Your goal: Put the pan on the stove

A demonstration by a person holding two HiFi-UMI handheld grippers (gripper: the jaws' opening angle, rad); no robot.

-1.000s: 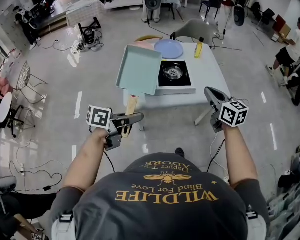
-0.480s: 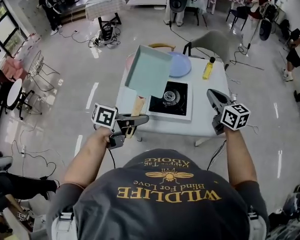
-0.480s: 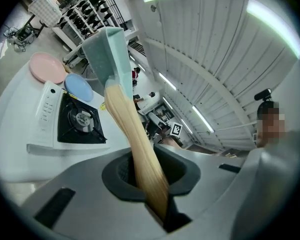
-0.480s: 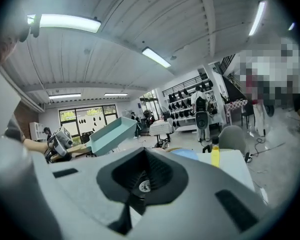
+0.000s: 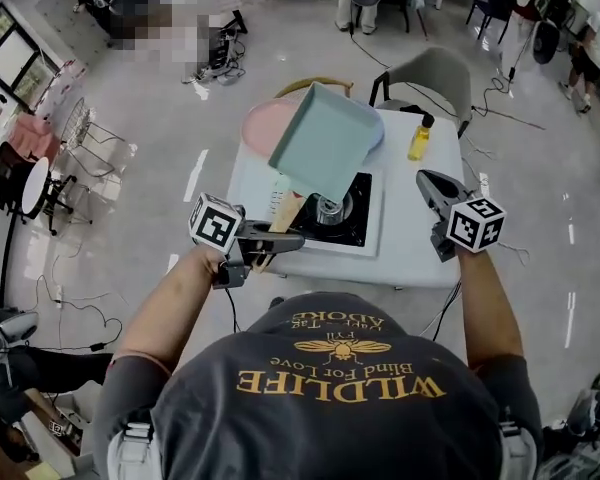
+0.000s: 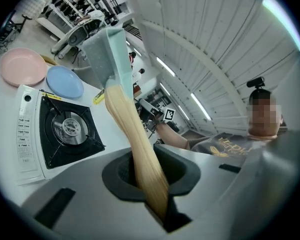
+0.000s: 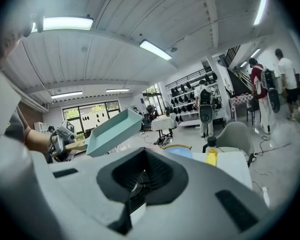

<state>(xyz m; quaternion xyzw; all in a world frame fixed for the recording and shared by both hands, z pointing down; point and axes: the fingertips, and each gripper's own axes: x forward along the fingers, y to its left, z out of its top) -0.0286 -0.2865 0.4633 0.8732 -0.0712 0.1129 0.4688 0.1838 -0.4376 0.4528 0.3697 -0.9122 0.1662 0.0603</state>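
Note:
A square pale-teal pan (image 5: pixel 325 148) with a wooden handle (image 5: pixel 285 213) hangs tilted in the air above the table. My left gripper (image 5: pixel 280 240) is shut on the end of that handle. In the left gripper view the handle (image 6: pixel 135 139) runs up from the jaws to the pan (image 6: pixel 107 54). The black single-burner stove (image 5: pixel 345 223) sits on the white table (image 5: pixel 410 253); the pan overlaps its far left corner. My right gripper (image 5: pixel 435 193) hovers over the table's right side, shut and empty. The right gripper view shows the pan (image 7: pixel 112 129) up at the left.
A pink plate (image 5: pixel 260 128) lies at the table's far left, a blue plate (image 6: pixel 64 81) beside it, and a yellow bottle (image 5: pixel 418 140) stands at the far right. A grey chair (image 5: pixel 430 73) stands behind the table. Cables, stands and people fill the room around.
The table has come closer to me. The pan, still held by the left gripper, has moved right from beside the stove to over its far left corner.

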